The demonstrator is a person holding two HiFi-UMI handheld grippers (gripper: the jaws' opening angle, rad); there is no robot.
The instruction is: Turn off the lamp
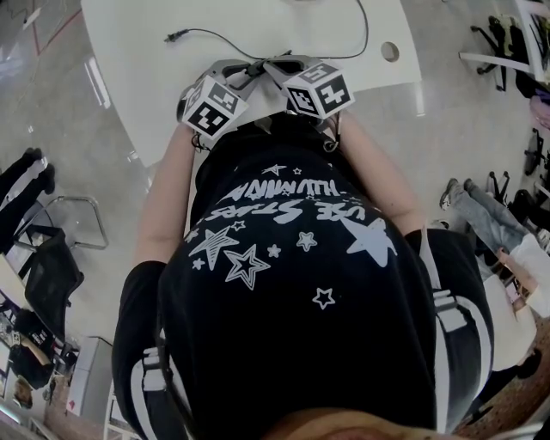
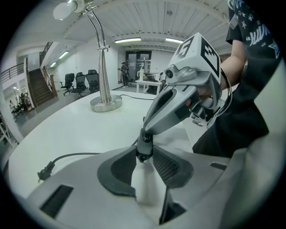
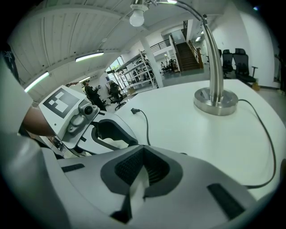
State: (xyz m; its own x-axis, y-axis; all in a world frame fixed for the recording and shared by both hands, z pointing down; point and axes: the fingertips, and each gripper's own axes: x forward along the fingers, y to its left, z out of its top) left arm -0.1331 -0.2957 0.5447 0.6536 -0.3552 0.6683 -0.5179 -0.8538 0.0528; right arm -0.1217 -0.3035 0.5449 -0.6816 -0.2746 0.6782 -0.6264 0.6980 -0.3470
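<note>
A silver gooseneck lamp stands on the white table [image 1: 137, 69], with its base [image 2: 106, 103] at the far side and its white bulb [image 2: 62, 10] overhead. The right gripper view shows the lamp base [image 3: 216, 100] and bulb [image 3: 136, 18] too; whether the bulb glows I cannot tell. A black cord ends in a loose plug [image 2: 44, 172] lying on the table. Both grippers are held close to the person's chest, tips together. My left gripper [image 2: 144, 156] has its jaws slightly apart, holding nothing. The tip of my right gripper [image 2: 144, 142] sits at that gap. My right gripper [image 3: 143, 152] is shut and empty.
The plug [image 1: 176, 36] and cord lie across the table's middle, and a round cable hole [image 1: 390, 51] sits at its right edge. A chair [image 1: 69, 223] stands on the floor at the left. Office chairs [image 2: 80, 82], stairs and shelves fill the room behind.
</note>
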